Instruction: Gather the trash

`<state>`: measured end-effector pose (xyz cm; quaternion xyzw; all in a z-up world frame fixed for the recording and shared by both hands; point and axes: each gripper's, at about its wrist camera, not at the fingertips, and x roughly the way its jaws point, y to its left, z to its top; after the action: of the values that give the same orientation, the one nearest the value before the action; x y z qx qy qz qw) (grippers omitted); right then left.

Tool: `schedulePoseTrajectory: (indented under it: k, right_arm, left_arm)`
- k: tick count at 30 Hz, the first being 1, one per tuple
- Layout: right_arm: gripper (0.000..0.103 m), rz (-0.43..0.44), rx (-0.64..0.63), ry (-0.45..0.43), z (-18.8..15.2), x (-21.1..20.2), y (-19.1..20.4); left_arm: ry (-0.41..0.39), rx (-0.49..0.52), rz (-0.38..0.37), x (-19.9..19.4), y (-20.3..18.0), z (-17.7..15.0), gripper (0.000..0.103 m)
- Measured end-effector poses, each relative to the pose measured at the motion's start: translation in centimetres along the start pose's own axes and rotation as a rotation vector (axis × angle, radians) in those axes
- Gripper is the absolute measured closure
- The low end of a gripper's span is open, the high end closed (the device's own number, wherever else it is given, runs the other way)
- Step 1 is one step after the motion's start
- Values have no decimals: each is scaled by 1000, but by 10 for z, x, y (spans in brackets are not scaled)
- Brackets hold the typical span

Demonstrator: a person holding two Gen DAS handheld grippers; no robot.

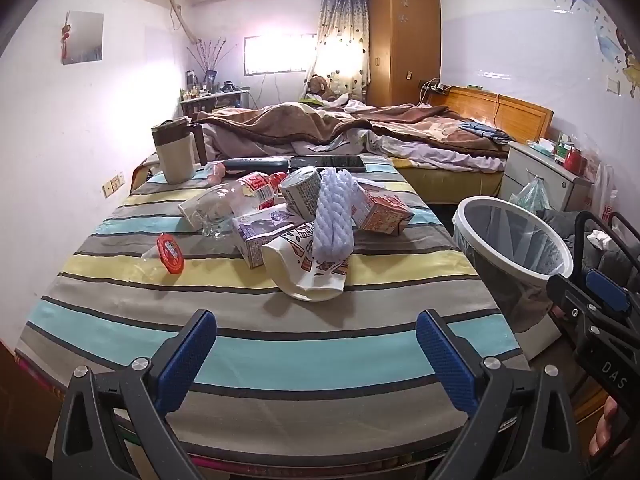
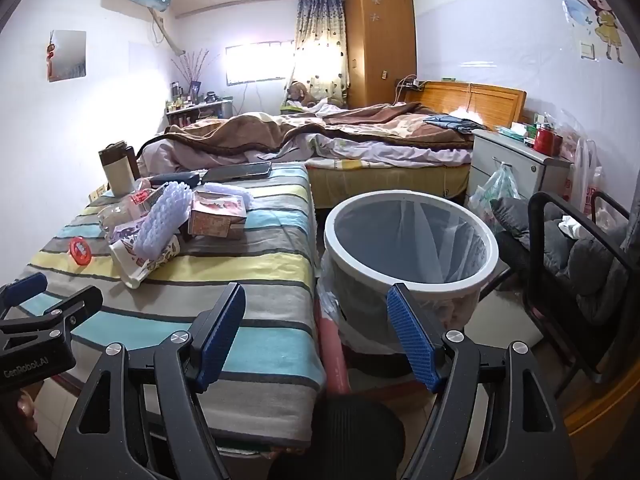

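Trash pile (image 1: 288,224) sits mid-frame on striped table (image 1: 280,360), lined bin (image 2: 408,240) waits beside it, w/ left gripper (image 1: 316,344) & right gripper (image 2: 320,336) both wide, empty, prob. to start picking.

The surface (image 1: 256,344) wears a striped cloth; on it lie a crushed bottle (image 1: 224,204), cartons (image 1: 264,236), paper cup (image 1: 308,272), red lid (image 1: 171,254), mug (image 1: 174,152), phone (image 1: 327,163).
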<state>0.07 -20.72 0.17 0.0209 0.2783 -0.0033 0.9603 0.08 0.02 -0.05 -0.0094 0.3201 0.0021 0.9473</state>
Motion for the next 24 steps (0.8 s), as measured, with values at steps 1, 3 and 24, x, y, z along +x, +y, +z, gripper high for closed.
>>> schedulePoseTrajectory:
  k: [1,3,24]
  right_arm:
    - [28,-6,-11,10,0,1,1]
    - [28,-7,-11,12,1,1,1]
    - [28,-5,-4,2,1,0,2]
  left_arm:
    - [2,0,-3,1,0,0,1]
    - [2,4,4,2,0,1,1]
    - [-16,8,10,0,0,1,1]
